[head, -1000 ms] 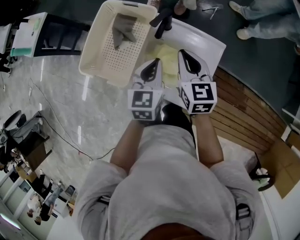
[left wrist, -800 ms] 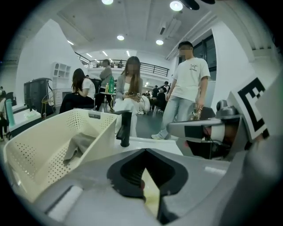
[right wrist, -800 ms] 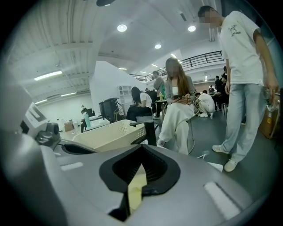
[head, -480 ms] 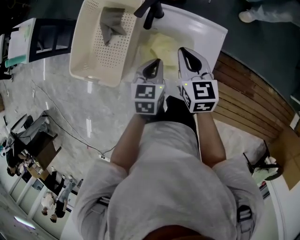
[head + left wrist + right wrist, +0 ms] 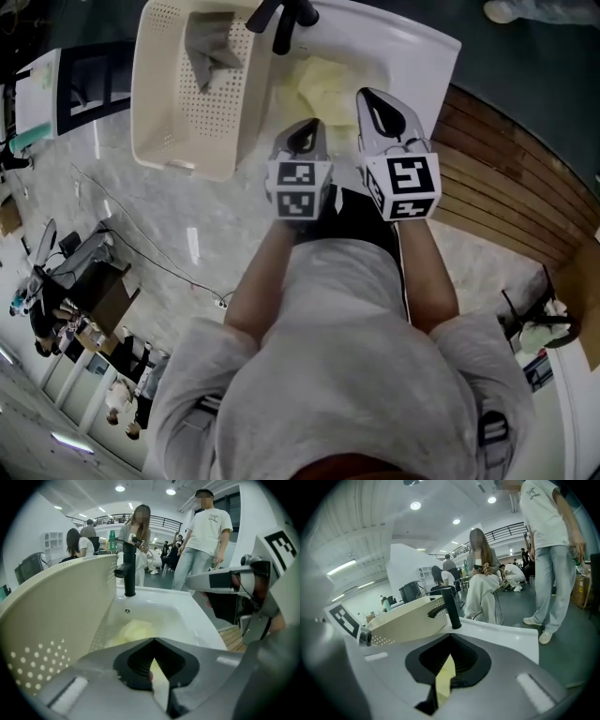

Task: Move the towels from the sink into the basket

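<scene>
**Q:** What condition are the tools found in?

**A:** The jaws of the left tool [image 5: 153,640] are seen pressed together, with nothing between them. The same is recorded for the right tool [image 5: 449,635]. Only a yellow strip of cloth lying beyond shows through each slit.

**Q:** Where is the work item placed?

**A:** The yellow towel [image 5: 326,86] lies crumpled in the sink [image 5: 417,52], just ahead of and below both tool tips, and is not touched.

**Q:** What is advised for the pickup?

**A:** A reach for the towel is judged to be in hand. The jaws should be opened before the cloth is met, and a raised fold taken deep between them. On the lift, the faucet [image 5: 281,17] beyond the towel is to be cleared.

**Q:** And the destination?

**A:** The basket [image 5: 155,103] stands to the left of the left tool, against the sink. A grey towel [image 5: 208,49] is already inside. Release is best made well past the rim.
</scene>
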Demonstrator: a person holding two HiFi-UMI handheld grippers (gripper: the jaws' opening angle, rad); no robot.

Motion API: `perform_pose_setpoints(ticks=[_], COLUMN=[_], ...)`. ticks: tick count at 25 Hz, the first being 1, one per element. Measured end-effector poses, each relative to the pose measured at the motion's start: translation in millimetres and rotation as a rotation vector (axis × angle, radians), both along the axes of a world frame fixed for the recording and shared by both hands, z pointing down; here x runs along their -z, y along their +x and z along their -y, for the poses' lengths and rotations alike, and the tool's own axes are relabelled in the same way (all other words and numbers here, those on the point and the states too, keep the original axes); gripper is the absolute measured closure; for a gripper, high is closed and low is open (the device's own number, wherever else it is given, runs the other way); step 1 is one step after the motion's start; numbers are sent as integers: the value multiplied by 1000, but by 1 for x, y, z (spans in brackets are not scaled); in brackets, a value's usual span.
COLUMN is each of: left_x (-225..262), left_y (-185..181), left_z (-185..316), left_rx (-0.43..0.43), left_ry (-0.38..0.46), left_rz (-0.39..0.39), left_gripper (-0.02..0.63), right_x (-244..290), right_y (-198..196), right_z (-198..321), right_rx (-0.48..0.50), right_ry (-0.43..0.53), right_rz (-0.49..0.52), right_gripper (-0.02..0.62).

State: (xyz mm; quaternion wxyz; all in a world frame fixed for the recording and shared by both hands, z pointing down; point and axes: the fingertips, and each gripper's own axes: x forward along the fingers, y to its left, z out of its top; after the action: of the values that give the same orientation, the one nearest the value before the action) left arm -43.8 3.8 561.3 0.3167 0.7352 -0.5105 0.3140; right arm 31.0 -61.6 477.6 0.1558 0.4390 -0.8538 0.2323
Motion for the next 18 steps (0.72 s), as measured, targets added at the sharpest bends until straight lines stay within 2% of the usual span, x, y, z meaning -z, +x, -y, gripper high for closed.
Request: perform_pose_setpoints(ticks=[7, 13, 18], left_x=[-23, -47, -64], left_y=[0, -2, -1], left_z=[-2, -1, 4], left_rx=[0, -5, -26], left_ry=[-82, -169, -212], left_rz=[17, 23, 22], left_gripper=[572, 487, 485], right_x=[-8, -14, -19], right_y=[5, 16, 27], right_z=[3, 11, 14], right_rx=[-24, -67, -109], right_ry=[-21, -34, -48], right_rz=[0, -7, -15], right_gripper=[589, 589, 589])
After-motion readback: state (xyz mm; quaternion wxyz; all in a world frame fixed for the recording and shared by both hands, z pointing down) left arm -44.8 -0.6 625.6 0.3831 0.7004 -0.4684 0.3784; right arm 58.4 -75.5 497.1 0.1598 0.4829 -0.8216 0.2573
